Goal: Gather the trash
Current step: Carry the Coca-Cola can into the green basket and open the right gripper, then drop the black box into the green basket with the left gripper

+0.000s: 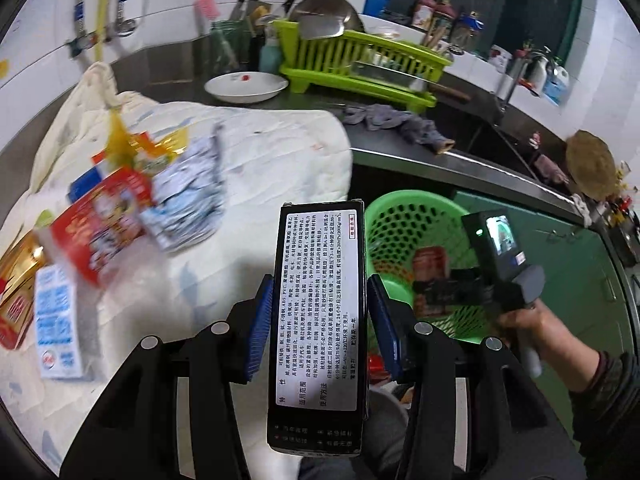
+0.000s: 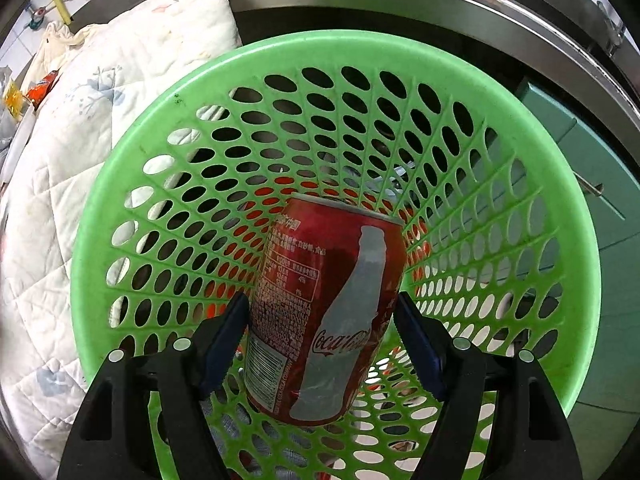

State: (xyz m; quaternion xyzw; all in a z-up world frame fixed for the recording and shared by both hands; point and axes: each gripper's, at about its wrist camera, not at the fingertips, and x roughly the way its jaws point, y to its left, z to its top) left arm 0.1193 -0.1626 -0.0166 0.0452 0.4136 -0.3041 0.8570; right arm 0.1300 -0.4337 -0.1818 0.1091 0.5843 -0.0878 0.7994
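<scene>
My left gripper [image 1: 320, 280] is shut on a tall black box [image 1: 318, 320] with a white printed label, held upright above the white quilt [image 1: 260, 152]. Blurred on the quilt at left lie a red packet [image 1: 100, 232], a blue-and-white sachet pack [image 1: 188, 200], a small white-and-blue carton [image 1: 58, 324] and a yellow wrapper [image 1: 152, 148]. My right gripper [image 2: 322, 296] is shut on a red Coca-Cola can [image 2: 332, 312], pointing down into the green perforated basket [image 2: 160, 128]. From the left wrist view, the basket [image 1: 400, 216] stands right of the quilt, with the right gripper [image 1: 452, 292] over it in a person's hand [image 1: 532, 320].
A steel counter [image 1: 400, 136] runs behind, bearing a green dish rack [image 1: 360, 64], a white bowl [image 1: 246, 86] and a grey rag [image 1: 392, 120]. Knives and utensils stand by the tiled wall. Green cabinet doors [image 2: 580, 184] lie behind the basket.
</scene>
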